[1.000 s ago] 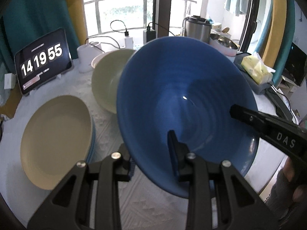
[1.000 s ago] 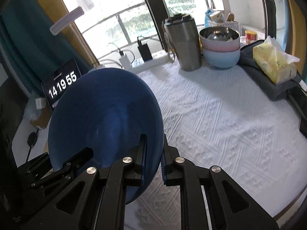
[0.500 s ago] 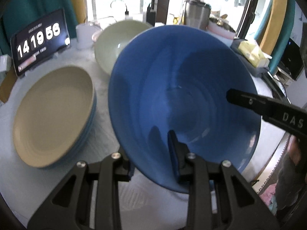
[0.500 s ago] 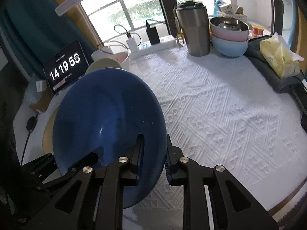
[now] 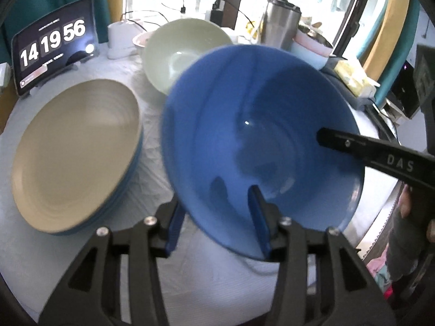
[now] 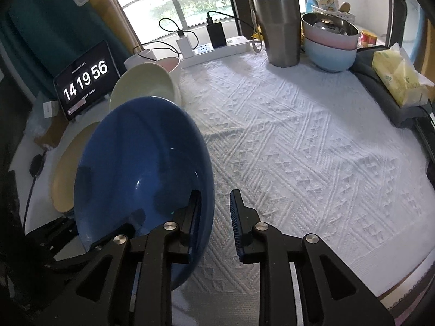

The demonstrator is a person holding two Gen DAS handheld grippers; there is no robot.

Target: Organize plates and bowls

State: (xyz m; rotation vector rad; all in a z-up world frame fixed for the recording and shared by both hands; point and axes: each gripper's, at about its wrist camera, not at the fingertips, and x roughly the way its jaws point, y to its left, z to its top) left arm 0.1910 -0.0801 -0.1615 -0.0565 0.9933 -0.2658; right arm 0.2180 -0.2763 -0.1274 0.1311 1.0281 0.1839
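Observation:
A big blue bowl [image 5: 258, 122] sits tilted between both grippers. The jaws of my left gripper [image 5: 216, 221] are opening around the near rim, one finger inside the bowl and one outside, and the pads no longer pinch it. In the right wrist view my right gripper [image 6: 216, 212] is open across the rim of the blue bowl [image 6: 136, 163], with cloth showing between its outer pad and the rim. Its inner finger [image 5: 339, 141] reaches into the bowl. To the left lies a cream plate [image 5: 76, 149] on a stack of blue ones. A pale green bowl [image 5: 182, 51] stands behind.
A tablet clock [image 6: 84, 78] stands at the back left beside a power strip [image 6: 217, 49]. A steel tumbler [image 6: 280, 27], stacked pink and light blue bowls [image 6: 329, 46] and a tissue pack [image 6: 399, 81] line the back right. White patterned cloth [image 6: 312, 149] covers the table.
Both grippers were shut on the blue bowl's rim; now both sets of jaws stand apart from it. The bowl has come down and a little nearer the plate stack.

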